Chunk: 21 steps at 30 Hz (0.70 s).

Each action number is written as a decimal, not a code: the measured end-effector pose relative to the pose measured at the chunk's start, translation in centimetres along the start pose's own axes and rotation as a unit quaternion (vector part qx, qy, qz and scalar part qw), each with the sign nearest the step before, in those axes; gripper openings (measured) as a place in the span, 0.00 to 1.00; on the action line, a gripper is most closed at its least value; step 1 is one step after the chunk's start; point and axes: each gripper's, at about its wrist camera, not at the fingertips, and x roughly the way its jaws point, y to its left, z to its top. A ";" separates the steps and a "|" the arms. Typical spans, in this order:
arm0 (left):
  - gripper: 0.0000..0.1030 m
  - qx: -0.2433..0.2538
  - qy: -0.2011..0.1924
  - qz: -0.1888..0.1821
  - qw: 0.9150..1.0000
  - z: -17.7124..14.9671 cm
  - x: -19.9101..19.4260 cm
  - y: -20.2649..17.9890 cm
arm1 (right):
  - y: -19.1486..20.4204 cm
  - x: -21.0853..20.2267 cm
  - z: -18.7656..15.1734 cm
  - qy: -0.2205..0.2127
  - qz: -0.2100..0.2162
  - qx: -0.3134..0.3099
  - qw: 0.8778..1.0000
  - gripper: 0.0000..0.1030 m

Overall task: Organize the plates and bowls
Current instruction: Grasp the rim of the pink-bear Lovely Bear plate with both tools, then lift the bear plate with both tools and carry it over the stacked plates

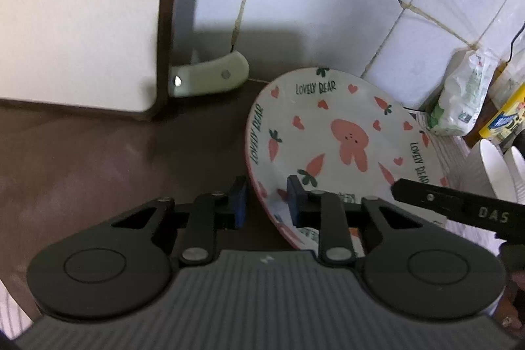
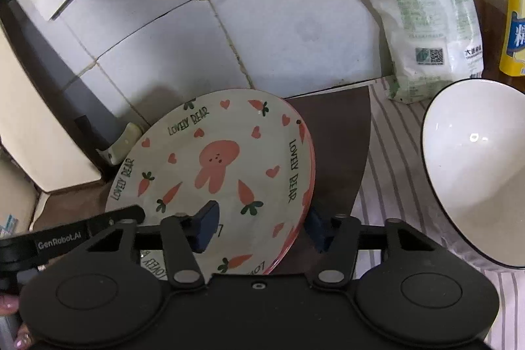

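A white plate (image 1: pixel 341 140) printed with pink rabbits, carrots and "LOVELY BEAR" sits on the dark brown counter (image 1: pixel 98 173) near the tiled wall. My left gripper (image 1: pixel 267 186) has its blue pads closed on the plate's left rim, one pad on the plate's face and one outside the edge. In the right wrist view the same plate (image 2: pixel 216 159) has its right rim between the pads of my right gripper (image 2: pixel 262 214). Those pads stand apart, and a gap shows between the outer pad and the rim. A finger of the right gripper (image 1: pixel 426 194) reaches over the plate's right side.
A white bowl with a dark rim (image 2: pixel 472 173) stands to the right on a striped cloth (image 2: pixel 393 153). A white bag (image 2: pixel 423 15) and a yellow package (image 2: pixel 515 22) lean on the tiled wall (image 2: pixel 262 22). A white appliance (image 1: pixel 75 15) and a cream handle (image 1: pixel 210 77) are at the left.
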 end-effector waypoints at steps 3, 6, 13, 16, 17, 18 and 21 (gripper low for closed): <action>0.23 -0.003 -0.004 0.001 1.000 -0.1 0.2 -0.3 | -0.2 0.2 0.1 -0.004 -0.005 0.000 1.000 0.46; 0.22 -0.003 -0.011 0.002 1.000 -0.4 0.2 -0.4 | -0.4 0.2 -0.1 -0.009 -0.016 -0.007 1.000 0.32; 0.20 0.007 -0.007 0.024 1.000 -0.6 -0.7 -1.7 | -1.5 0.0 0.4 0.000 -0.016 0.039 0.999 0.24; 0.20 -0.017 -0.002 0.008 1.000 -0.5 -1.5 -1.3 | -1.0 -1.2 0.8 -0.021 -0.018 0.020 0.999 0.18; 0.20 -0.016 -0.009 0.004 1.000 -0.5 -2.0 -1.3 | -1.0 -1.7 0.9 -0.027 -0.009 0.021 0.999 0.18; 0.20 -0.012 -0.013 0.006 1.000 -0.6 -2.5 -1.4 | -1.0 -2.1 1.0 -0.028 -0.001 0.020 0.999 0.19; 0.20 -0.008 -0.021 0.012 1.000 -1.0 -4.3 -1.8 | -0.7 -3.3 0.8 -0.030 0.014 0.008 0.999 0.19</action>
